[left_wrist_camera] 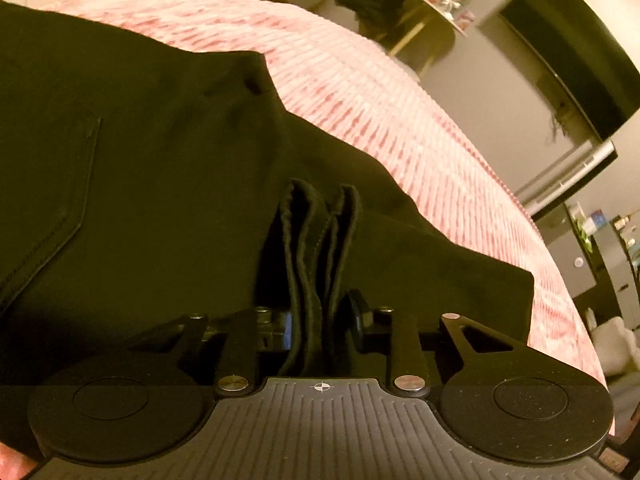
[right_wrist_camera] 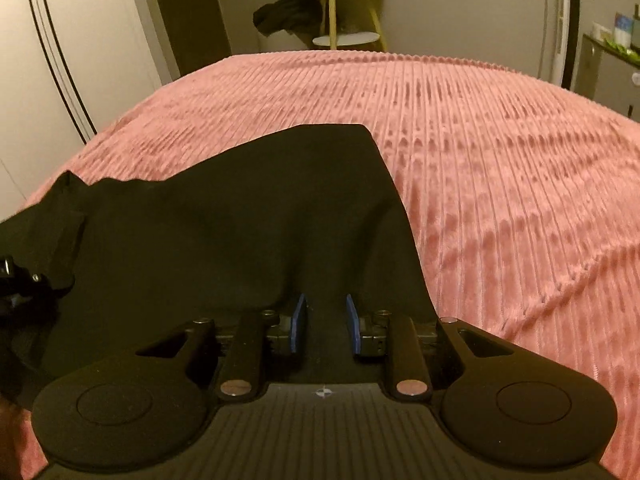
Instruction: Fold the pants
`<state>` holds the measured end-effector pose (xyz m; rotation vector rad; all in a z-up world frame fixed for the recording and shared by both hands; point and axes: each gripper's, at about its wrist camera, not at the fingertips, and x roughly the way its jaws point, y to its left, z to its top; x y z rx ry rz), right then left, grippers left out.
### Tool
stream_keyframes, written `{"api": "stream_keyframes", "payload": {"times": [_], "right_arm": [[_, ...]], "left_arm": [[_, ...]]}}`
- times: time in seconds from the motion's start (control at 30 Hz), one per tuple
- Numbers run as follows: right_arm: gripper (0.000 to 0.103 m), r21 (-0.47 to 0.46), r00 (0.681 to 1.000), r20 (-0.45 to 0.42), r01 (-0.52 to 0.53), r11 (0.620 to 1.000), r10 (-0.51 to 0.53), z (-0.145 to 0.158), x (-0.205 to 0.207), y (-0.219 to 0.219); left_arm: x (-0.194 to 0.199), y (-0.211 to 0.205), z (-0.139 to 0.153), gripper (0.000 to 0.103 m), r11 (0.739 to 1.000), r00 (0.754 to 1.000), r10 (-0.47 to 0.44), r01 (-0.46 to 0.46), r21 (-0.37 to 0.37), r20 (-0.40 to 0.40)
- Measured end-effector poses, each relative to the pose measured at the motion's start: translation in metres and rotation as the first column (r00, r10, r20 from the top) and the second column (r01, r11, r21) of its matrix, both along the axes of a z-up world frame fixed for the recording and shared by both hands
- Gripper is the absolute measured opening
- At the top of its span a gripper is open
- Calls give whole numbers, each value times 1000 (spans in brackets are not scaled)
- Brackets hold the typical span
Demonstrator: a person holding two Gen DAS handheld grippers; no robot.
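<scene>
The black pants [left_wrist_camera: 152, 168] lie on a pink ribbed bedspread [left_wrist_camera: 392, 112], a back pocket showing at the left. My left gripper [left_wrist_camera: 318, 312] is shut on a bunch of the pants' layered edges, which stand between its fingers. In the right wrist view the pants [right_wrist_camera: 240, 216] spread forward and left over the bedspread [right_wrist_camera: 500, 184]. My right gripper [right_wrist_camera: 326, 320] has its blue pads [right_wrist_camera: 298, 322] apart with black cloth between them; the pads do not press the cloth. The left gripper [right_wrist_camera: 16, 280] shows at the left edge, holding the pants.
A small round yellow-legged side table [right_wrist_camera: 344, 8] with dark clothing [right_wrist_camera: 292, 10] draped by it stands beyond the bed. A dark screen [left_wrist_camera: 572, 56] hangs on the wall at the right. A shelf with small items [right_wrist_camera: 616, 40] is at the far right.
</scene>
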<state>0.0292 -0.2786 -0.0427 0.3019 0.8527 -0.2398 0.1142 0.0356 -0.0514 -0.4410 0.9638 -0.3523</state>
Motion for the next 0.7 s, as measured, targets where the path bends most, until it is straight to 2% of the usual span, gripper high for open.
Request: {"api": "stream_keyframes", "payload": {"times": [0.2, 0.4, 0.47, 0.53, 0.63, 0.7], "right_arm": [[24, -3, 1000, 3, -4, 1000, 4, 2, -4, 3], [40, 24, 1000, 15, -16, 1000, 16, 1, -2, 2], [54, 22, 999, 20, -36, 999, 36, 1, -1, 6], [72, 5, 998, 13, -68, 998, 68, 0, 1, 12], [74, -32, 997, 9, -74, 997, 74, 0, 1, 18], [70, -41, 998, 22, -63, 997, 64, 2, -1, 18]], "left_arm": [[-15, -7, 6, 16, 998, 998, -41, 38, 52, 57], [-18, -7, 10, 14, 996, 996, -52, 47, 73, 77], [-19, -7, 11, 14, 996, 995, -54, 48, 77, 81], [-19, -7, 12, 14, 995, 995, -57, 50, 82, 83], [-21, -6, 14, 14, 996, 995, -54, 47, 82, 88], [-22, -4, 17, 13, 997, 994, -48, 42, 69, 98]]}}
